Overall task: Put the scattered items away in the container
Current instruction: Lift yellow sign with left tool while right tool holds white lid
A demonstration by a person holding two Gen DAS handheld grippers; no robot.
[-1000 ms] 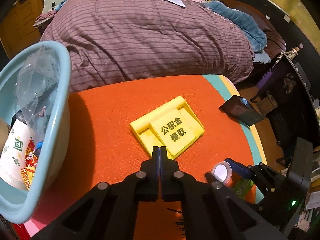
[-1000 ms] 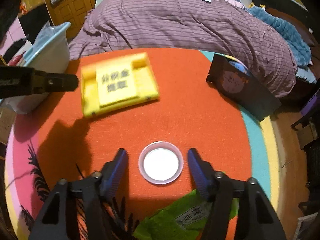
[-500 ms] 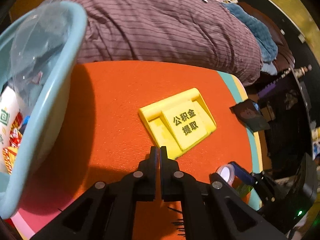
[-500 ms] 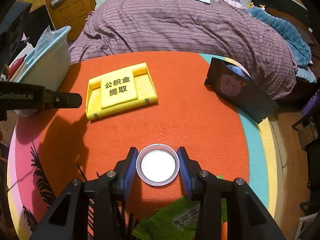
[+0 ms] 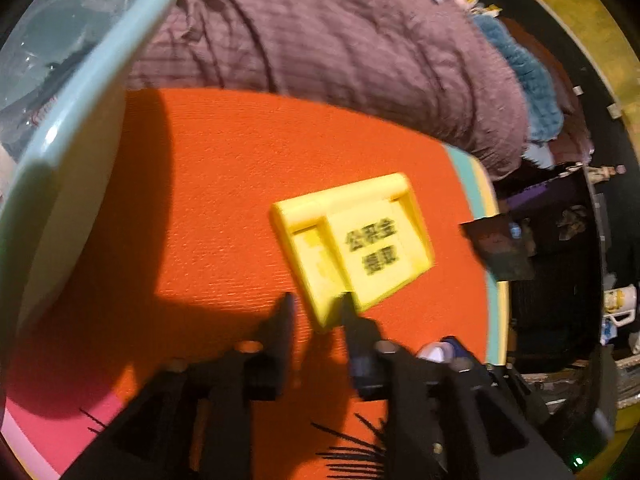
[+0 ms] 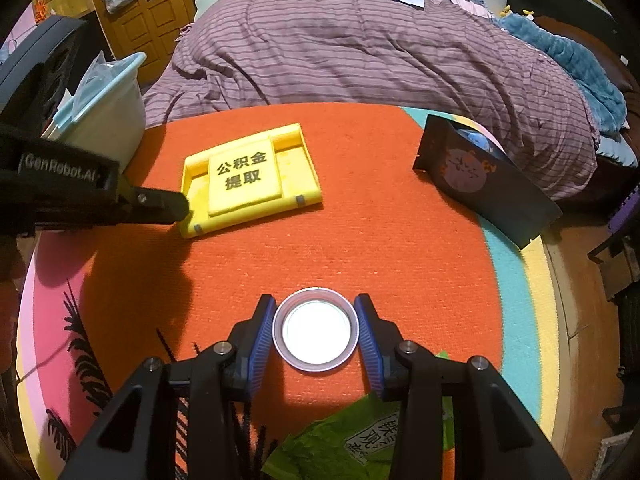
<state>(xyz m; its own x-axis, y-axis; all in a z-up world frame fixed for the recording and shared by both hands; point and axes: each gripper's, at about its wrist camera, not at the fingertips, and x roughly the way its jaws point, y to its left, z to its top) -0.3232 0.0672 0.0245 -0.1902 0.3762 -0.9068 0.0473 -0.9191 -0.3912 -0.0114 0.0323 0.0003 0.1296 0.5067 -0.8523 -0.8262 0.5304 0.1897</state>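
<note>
A yellow plaque with black Chinese characters (image 5: pixel 356 240) (image 6: pixel 248 178) lies flat on the orange mat. My left gripper (image 5: pixel 316 312) is open, with its fingers on either side of the plaque's near corner; it reaches in from the left in the right wrist view (image 6: pixel 160 204). My right gripper (image 6: pixel 315 330) is shut on a small round container with a white lid (image 6: pixel 315 330), which stands on the mat. The light blue tub (image 5: pixel 76 120) (image 6: pixel 108 108) stands at the mat's left edge, holding a clear plastic bag and other items.
A dark paper bag (image 6: pixel 484 184) (image 5: pixel 496 248) lies at the mat's right side. A green packet (image 6: pixel 360 436) lies under my right gripper. A bed with a striped purple quilt (image 6: pixel 360 48) runs behind the mat. Wooden floor and dark furniture lie to the right.
My left gripper has opened and moved forward to the plaque's corner. My right gripper has closed onto the round container.
</note>
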